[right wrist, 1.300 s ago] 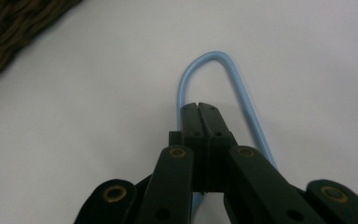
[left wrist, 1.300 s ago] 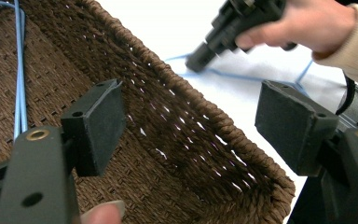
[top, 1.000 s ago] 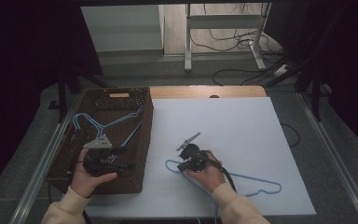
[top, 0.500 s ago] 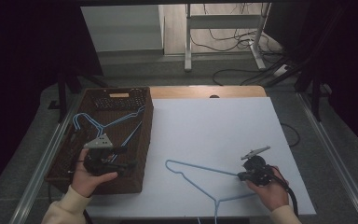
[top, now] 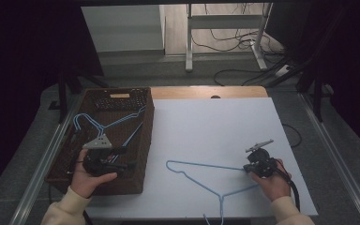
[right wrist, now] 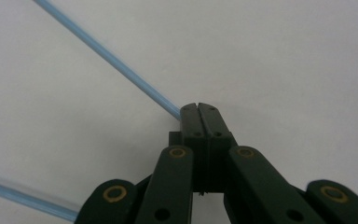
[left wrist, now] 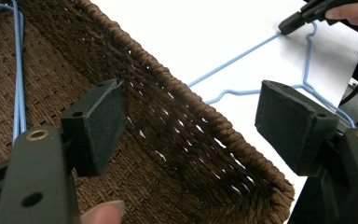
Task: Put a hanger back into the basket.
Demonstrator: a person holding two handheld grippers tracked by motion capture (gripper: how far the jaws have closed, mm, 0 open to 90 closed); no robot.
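Dim room, cables on the floor beyond; high view has a white table (top: 215, 131) with a brown wicker basket (top: 143, 140) at its left edge holding more blue hangers (top: 93, 124). One blue wire hanger (top: 201, 165) lies flat on the white top, hook toward the near edge, its far corner at the right gripper (top: 249, 167). Left gripper (top: 122, 159) hovers over the basket. Left gripper view: jaws spread wide, nothing between them, basket rim running across below; the loose hanger (left wrist: 242, 56) lies out on the table beyond, the other gripper on its end. Right gripper view: jaws pressed together, pinching the thin blue wire (right wrist: 107, 58) at the very tips (right wrist: 198, 108). Risk, as I judge it: the hold is narrow and far from the hanger's balance point, so lifting could let the wire swivel or slip out; dragging it could catch the hook on the table edge.
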